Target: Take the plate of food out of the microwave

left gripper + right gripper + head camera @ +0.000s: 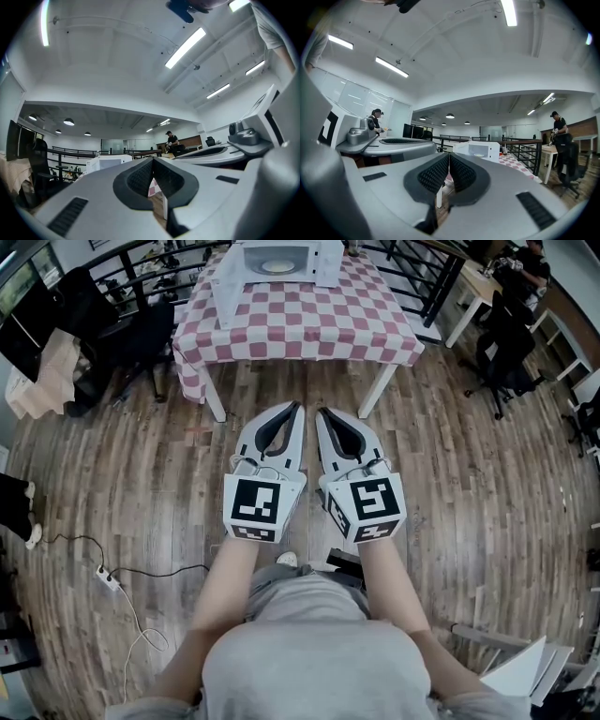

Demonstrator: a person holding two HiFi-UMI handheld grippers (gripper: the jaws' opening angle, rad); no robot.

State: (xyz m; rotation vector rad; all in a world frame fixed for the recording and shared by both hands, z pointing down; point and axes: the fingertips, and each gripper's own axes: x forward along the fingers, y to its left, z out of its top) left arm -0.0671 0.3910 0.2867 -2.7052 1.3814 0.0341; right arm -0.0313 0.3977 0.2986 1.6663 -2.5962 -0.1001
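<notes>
**Unseen and unclear around the microwave**

Head view: the upper edge is cutting off the top of the microwave (281,259). Inside it, the plate (277,266) is showing only as a pale disc. What is lying on it is too small to tell. Just right of the microwave, a dark object (353,246) is being cropped by the same edge, kind unclear. In front of the microwave, the checked cloth (295,334) is hiding the far legs of the table (379,390). Far right of the microwave, a person (536,261) is showing too small for detail.

Left gripper view: the left gripper (152,160) is covering the microwave's lower part and nearly all the cloth below it.
</notes>
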